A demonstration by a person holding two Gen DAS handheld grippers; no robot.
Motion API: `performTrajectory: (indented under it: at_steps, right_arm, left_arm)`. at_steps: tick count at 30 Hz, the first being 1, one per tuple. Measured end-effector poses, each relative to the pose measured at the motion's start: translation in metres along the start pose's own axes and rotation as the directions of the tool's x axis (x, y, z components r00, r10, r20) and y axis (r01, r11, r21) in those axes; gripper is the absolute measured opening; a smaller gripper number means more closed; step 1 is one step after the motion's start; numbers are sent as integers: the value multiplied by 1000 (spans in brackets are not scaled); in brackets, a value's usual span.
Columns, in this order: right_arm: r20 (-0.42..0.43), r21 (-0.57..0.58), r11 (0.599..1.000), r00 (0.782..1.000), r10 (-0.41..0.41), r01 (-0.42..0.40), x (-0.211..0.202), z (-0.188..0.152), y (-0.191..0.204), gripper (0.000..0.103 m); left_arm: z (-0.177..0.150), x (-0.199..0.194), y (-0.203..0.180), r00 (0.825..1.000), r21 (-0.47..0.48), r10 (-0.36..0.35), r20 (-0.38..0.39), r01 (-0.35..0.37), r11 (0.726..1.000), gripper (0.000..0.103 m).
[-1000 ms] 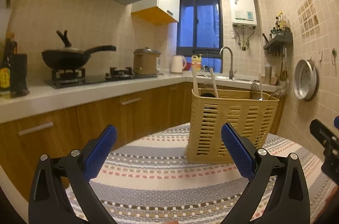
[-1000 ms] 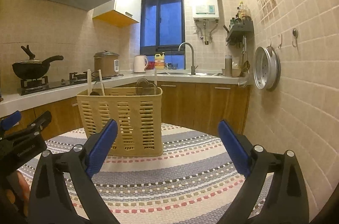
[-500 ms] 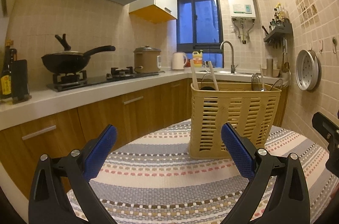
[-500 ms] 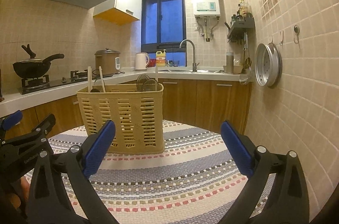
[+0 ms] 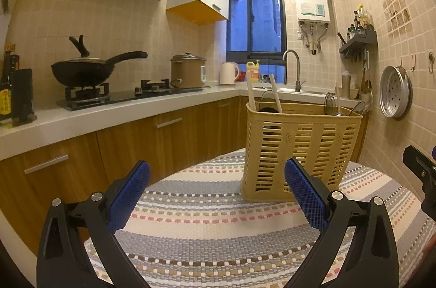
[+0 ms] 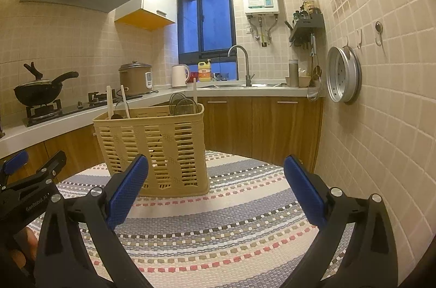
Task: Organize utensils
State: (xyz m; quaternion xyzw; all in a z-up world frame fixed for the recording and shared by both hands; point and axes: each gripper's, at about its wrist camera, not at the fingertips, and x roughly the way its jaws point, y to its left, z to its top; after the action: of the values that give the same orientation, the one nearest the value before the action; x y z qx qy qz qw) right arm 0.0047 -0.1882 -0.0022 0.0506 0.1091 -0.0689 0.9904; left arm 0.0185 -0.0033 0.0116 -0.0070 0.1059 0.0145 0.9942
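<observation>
A yellow slotted plastic basket [image 5: 299, 149] stands on a table with a striped woven cloth [image 5: 218, 220]. It also shows in the right wrist view [image 6: 155, 146]. Wooden handles [image 5: 275, 94] and wire skimmers [image 5: 331, 104] stick up out of it. My left gripper [image 5: 216, 192] is open and empty, low over the cloth, short of the basket. My right gripper [image 6: 216, 192] is open and empty, to the right of the basket. The left gripper shows at the left edge of the right wrist view [image 6: 30, 184].
A kitchen counter [image 5: 109, 113] runs behind with a wok [image 5: 84, 73], a rice cooker [image 5: 188, 70], a kettle [image 5: 229, 74] and a sink tap [image 5: 293, 67]. A tiled wall [image 6: 381, 111] with a hung steamer plate [image 6: 343, 78] is close on the right.
Both grippers have tilted up a little, so the basket sits lower in both views. Both stay open and empty.
</observation>
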Motion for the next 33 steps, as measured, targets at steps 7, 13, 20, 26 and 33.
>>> performTrajectory:
  at_steps: [7,13,20,26,33]
  right_arm:
    - [0,2,1000,1000,0,0,1,0,-1,95]
    - [2,4,1000,1000,-3,3,0,-1,-1,95]
    - [1,3,1000,1000,-3,3,0,-1,-1,95]
    - [1,3,1000,1000,-4,4,0,0,0,95]
    - [-2,2,1000,1000,-5,5,1,-2,0,95]
  left_arm:
    - [0,2,3,1000,-22,-3,-14,2,1000,95]
    - [0,0,1,1000,-13,-1,-4,1,1000,95]
    - [0,0,0,1000,-12,-1,-4,1,1000,95]
    - [0,-3,-2,1000,-1,-1,9,1,1000,95]
    - [-1,-4,-5,1000,16,-7,15,6,1000,95]
